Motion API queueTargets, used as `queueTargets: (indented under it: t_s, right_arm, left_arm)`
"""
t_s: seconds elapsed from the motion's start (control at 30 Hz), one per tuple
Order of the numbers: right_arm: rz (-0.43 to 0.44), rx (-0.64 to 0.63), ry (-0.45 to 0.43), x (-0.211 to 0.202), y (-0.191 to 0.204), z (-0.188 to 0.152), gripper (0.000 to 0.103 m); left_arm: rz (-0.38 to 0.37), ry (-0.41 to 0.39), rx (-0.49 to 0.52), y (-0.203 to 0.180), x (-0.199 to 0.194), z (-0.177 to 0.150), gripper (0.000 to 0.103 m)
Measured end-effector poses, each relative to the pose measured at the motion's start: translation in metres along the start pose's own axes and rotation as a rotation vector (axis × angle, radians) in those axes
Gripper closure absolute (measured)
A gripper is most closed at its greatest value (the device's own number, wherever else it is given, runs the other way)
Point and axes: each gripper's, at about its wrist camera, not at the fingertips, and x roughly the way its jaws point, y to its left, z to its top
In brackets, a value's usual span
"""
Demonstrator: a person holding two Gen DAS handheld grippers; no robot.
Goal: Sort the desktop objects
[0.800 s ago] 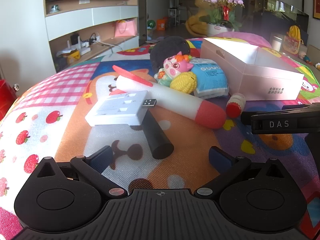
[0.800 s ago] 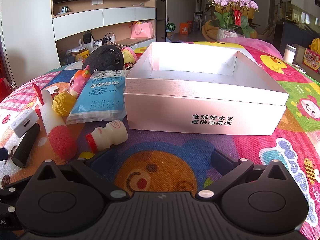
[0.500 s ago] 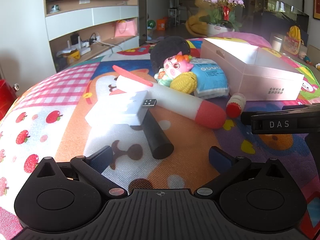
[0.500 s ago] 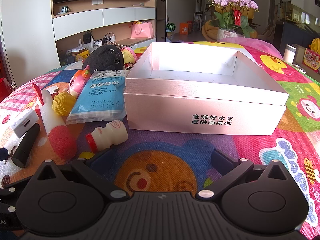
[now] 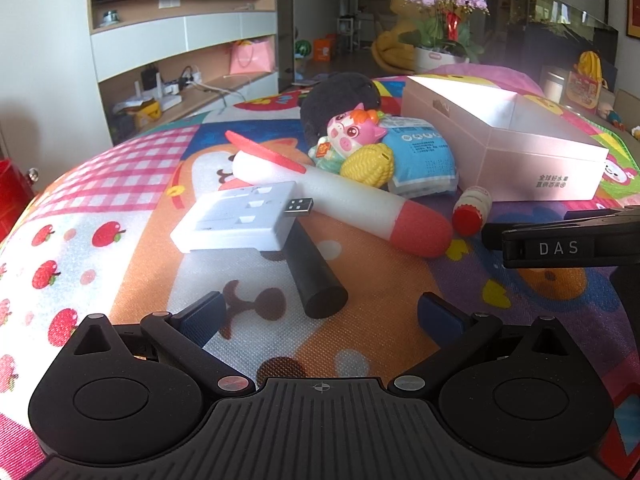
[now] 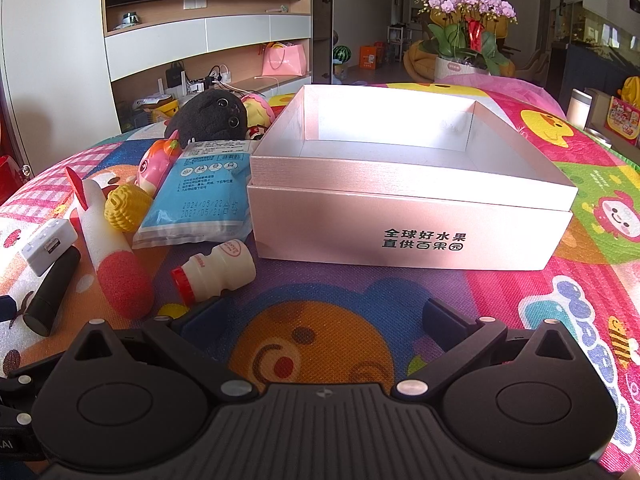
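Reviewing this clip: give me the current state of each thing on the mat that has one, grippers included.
Pink box: open, looks empty.
Small bottle: on its side, red cap on.
Foam rocket: lying flat.
White adapter: resting on the black cylinder.
Left gripper: open, empty.
Right gripper: open, empty.

The pink box (image 6: 412, 232) ahead of the right jaws reads "全球好水果 直供百果园"; the blue packet (image 6: 208, 200) left of them shows "2024/05/22"; "DAS" marks a black bar (image 5: 560, 246) right of the left jaws

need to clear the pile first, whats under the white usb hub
The white usb hub lies across a black cylinder, whose upper end it covers. Its plug end sits against the foam rocket. Anything else beneath it is hidden.
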Motion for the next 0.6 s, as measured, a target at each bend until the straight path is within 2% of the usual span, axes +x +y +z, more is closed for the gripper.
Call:
queueTargets:
  t_s: [0.6]
  right_arm:
    - [0.0,0.0,0.0,-0.0006,0.0001,-0.0002,0.0]
  left_arm:
    - [0.014,0.0,-0.003,-0.0005,0.0,0.0002,0.0]
